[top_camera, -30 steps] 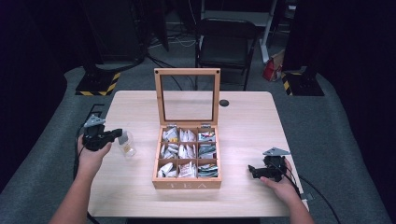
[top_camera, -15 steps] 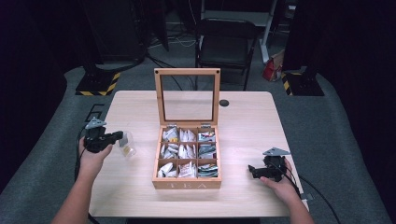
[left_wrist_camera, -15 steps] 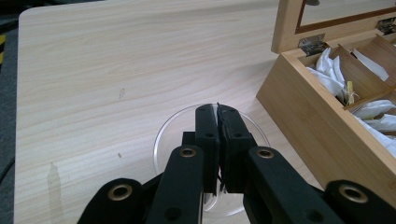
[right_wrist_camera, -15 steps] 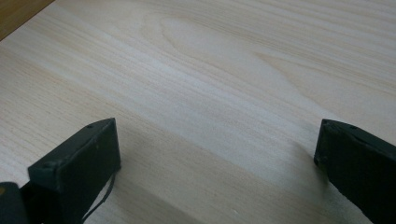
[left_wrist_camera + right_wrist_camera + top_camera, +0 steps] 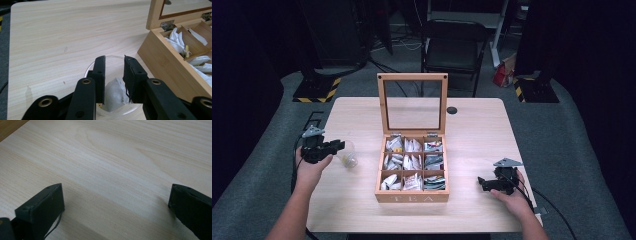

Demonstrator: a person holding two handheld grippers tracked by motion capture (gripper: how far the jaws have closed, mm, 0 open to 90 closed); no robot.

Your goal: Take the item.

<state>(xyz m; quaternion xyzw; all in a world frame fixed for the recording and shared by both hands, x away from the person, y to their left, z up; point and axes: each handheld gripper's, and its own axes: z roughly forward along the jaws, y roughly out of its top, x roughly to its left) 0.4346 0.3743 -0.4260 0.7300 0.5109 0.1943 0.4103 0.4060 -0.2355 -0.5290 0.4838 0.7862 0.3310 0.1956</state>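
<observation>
A clear glass cup (image 5: 348,156) stands on the table left of the wooden tea box (image 5: 412,197). My left gripper (image 5: 338,145) reaches over the cup's rim (image 5: 88,72). Its jaws (image 5: 114,60) have just been opening and now stand a finger's width apart. A white tea bag (image 5: 115,93) lies in the cup beneath and between them, with no pad pressing on it. Right of the box, my right gripper (image 5: 482,183) rests low over bare wood. It is wide open (image 5: 116,195) with nothing between its fingers.
The tea box's glass-paned lid (image 5: 412,76) stands upright at the back, and its compartments hold several tea bags (image 5: 412,162). In the left gripper view the box's side wall (image 5: 162,57) is close on the right. A black round cap (image 5: 452,110) sits in the tabletop behind the box.
Both hands keep their places. The left gripper's jaws look a little more parted over the cup than before.
</observation>
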